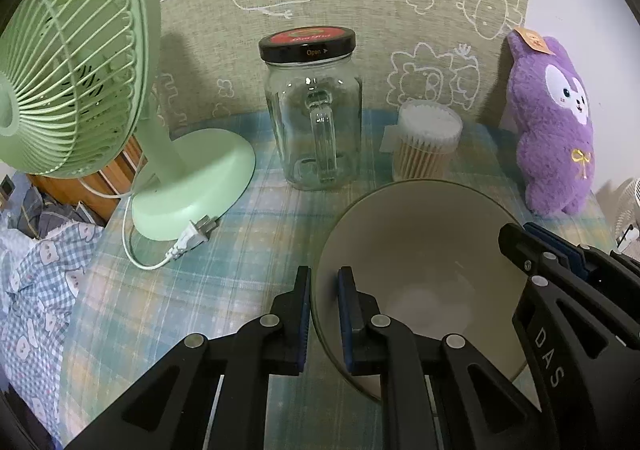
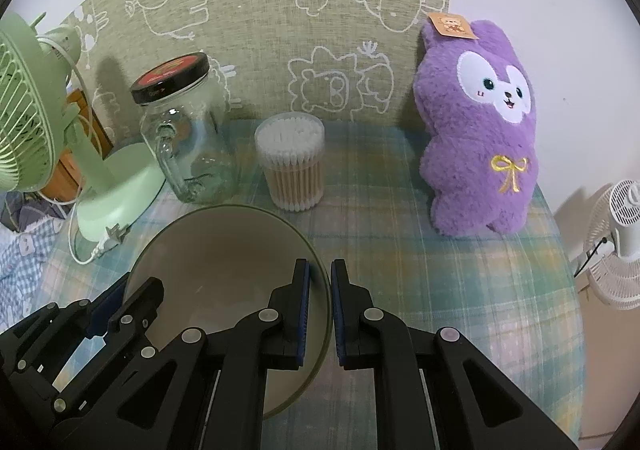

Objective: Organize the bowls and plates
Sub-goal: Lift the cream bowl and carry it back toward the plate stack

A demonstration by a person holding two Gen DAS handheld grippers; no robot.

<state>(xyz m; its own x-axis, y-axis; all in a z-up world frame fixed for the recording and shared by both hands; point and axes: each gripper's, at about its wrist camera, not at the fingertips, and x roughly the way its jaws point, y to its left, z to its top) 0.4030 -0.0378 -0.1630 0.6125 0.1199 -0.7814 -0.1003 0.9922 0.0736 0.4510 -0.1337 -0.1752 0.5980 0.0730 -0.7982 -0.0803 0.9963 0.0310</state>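
Cream bowl (image 1: 420, 274) sits low-centre between both tools: left tool (image 1: 325, 314) and right tool (image 2: 319, 314) each pinch opposite rims.

place: home, likely a bedroom | surface: counter (image 2: 440, 270) under a plaid cloth | backdrop: fabric panel (image 2: 280, 30) with cartoon animal outlines | decor: purple plush toy (image 2: 480, 138) | household items: green desk fan (image 1: 72, 62), glass jar (image 1: 316, 110), tub of cotton swabs (image 2: 292, 166) | side: checked bedding (image 1: 36, 290)
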